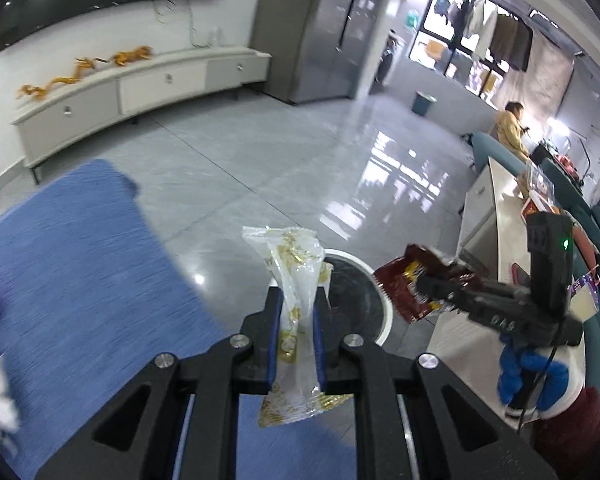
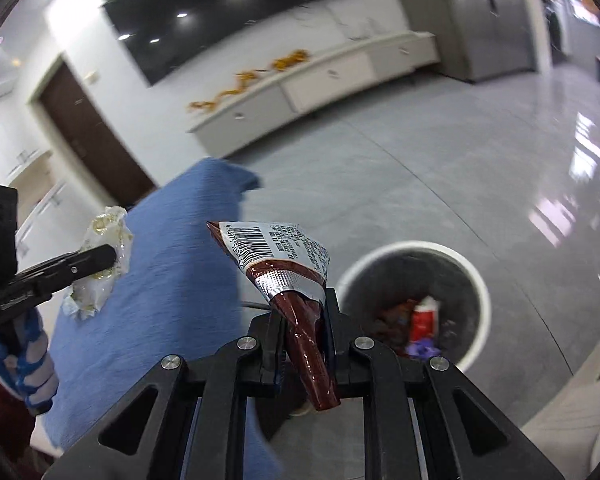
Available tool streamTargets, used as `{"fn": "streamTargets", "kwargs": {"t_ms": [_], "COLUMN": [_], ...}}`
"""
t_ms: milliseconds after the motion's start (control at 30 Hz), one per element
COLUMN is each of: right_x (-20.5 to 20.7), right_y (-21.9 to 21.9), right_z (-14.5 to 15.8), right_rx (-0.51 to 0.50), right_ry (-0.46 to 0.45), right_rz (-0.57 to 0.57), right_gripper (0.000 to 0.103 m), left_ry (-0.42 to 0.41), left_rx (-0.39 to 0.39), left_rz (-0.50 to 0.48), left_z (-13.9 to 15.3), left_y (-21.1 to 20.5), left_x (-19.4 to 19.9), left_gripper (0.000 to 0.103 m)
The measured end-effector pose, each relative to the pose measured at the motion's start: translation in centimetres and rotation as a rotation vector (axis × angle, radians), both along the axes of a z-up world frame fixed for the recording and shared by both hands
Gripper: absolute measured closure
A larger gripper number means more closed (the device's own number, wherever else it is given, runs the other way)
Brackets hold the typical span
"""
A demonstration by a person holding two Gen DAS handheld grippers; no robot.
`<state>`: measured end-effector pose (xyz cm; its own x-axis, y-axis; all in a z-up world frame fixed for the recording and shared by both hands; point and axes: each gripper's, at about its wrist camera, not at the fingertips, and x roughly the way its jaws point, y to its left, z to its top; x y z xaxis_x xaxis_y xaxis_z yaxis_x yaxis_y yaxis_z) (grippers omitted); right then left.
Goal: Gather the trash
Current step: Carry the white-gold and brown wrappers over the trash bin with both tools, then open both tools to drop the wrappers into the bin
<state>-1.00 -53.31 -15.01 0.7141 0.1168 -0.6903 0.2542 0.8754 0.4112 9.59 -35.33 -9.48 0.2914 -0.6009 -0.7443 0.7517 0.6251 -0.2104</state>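
The left tool (image 1: 298, 312) is clamped narrow on a clear wrapper (image 1: 296, 276) with gold print, which stands up between the blue pads at lower centre of the left view and hangs out crumpled below them. The right tool (image 2: 302, 320) is likewise pinched on a brown wrapper (image 2: 284, 264), its barcode end fanned out above the fingers and its dark tail drooping under them (a glossy, twisted strip). Each tool shows in the other's view: the right one at the right edge of the left view with the brown wrapper at its tip, carried by a hand (image 1: 532, 376) in a blue-and-white glove; the left one at the left edge of the right view, the clear wrapper bunched at its tip. Just beyond the tools, on the grey tiled floor (image 1: 260, 152), stands a round bin (image 2: 480, 276) with a white rim; in the right view it sits lower right and holds red, brown and purple scraps. A blue mat (image 1: 80, 260) fills the lower left of both views. A pale counter (image 1: 496, 208) with packets runs along the right edge of the left view, and a person (image 1: 512, 128) in yellow is far behind it.
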Motion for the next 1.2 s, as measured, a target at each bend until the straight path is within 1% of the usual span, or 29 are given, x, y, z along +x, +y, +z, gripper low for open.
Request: {"fn": "streamTargets", "kwargs": {"t_ms": [33, 167, 200, 267, 367, 400, 433, 467, 533, 567, 600, 667, 733, 833, 933, 1000, 1100, 1133, 1167, 1200], "right_x": [0.2, 1.3, 1.6, 2.1, 3.0, 3.5, 3.4, 3.7, 3.7, 3.7, 3.7, 3.7, 3.6, 3.4, 3.8, 4.3, 5.0, 5.2, 5.3, 5.3], "right_y": [-1.0, -4.2, -4.6, -5.7, -6.2, -6.4, -6.5, -6.7, -6.9, -6.9, -7.1, -6.9, -6.7, -6.5, -6.6, -6.5, -6.4, -6.4, -6.3, -6.3], "right_z": [-0.7, -3.4, -3.9, -5.4, -7.1, -7.8, -8.3, -9.0, -9.8, -10.2, -10.6, -10.8, -10.6, -10.2, -10.2, -10.5, -10.8, -11.0, -10.9, -10.8], "right_rx": [0.008, 0.043, 0.049, 0.055, 0.061, 0.061, 0.061, 0.071, 0.087, 0.083, 0.078, 0.064, 0.050, 0.026, 0.014, 0.013, 0.019, 0.018, 0.017, 0.016], "right_ry": [0.010, 0.043, 0.049, 0.069, 0.101, 0.116, 0.123, 0.128, 0.135, 0.146, 0.156, 0.175, 0.185, 0.195, 0.205, 0.216, 0.223, 0.225, 0.227, 0.225], "right_rz": [-0.019, -0.085, -0.096, -0.120, -0.140, -0.145, -0.148, -0.154, -0.164, -0.173, -0.179, -0.185, -0.186, -0.191, -0.192, -0.196, -0.194, -0.196, -0.199, -0.201], "right_gripper": [0.088, 0.087, 0.085, 0.083, 0.078, 0.075, 0.069, 0.067, 0.057, 0.055, 0.052, 0.050, 0.046, 0.042, 0.041, 0.040, 0.032, 0.031, 0.030, 0.027], "left_ry": [0.003, 0.028, 0.035, 0.041, 0.056, 0.063, 0.074, 0.086, 0.111, 0.119, 0.126, 0.127, 0.128, 0.133, 0.131, 0.122, 0.100, 0.095, 0.087, 0.076], "left_rx": [0.009, 0.026, 0.032, 0.038, 0.046, 0.051, 0.055, 0.061, 0.068, 0.072, 0.074, 0.066, 0.064, 0.059, 0.046, 0.031, 0.005, -0.001, -0.009, -0.018], "left_rz": [-0.009, -0.026, -0.031, -0.037, -0.039, -0.037, -0.035, -0.032, -0.031, -0.031, -0.025, -0.018, -0.016, -0.009, -0.012, -0.011, -0.001, 0.003, 0.009, 0.018], "left_z": [-0.6, -2.7, -3.2, -4.3, -5.8, -6.4, -6.9, -7.5, -8.5, -8.8, -9.1, -9.2, -9.3, -9.3, -8.7, -7.7, -6.0, -5.5, -4.8, -4.0], "left_y": [-1.7, -6.1, -7.2, -8.9, -10.7, -11.4, -12.0, -12.5, -13.2, -13.3, -13.5, -13.3, -13.4, -13.2, -12.9, -12.1, -10.3, -9.9, -9.3, -8.6], "left_x": [0.3, 1.2, 1.5, 1.8, 2.2, 2.4, 2.8, 3.1, 3.4, 3.6, 3.7, 3.8, 3.9, 3.7, 3.1, 2.6, 2.3, 2.2, 2.2, 2.2], "left_gripper": [0.089, 0.088, 0.087, 0.087, 0.086, 0.086, 0.086, 0.085, 0.083, 0.075, 0.064, 0.052, 0.051, 0.051, 0.051, 0.051, 0.051, 0.051, 0.050, 0.046]}}
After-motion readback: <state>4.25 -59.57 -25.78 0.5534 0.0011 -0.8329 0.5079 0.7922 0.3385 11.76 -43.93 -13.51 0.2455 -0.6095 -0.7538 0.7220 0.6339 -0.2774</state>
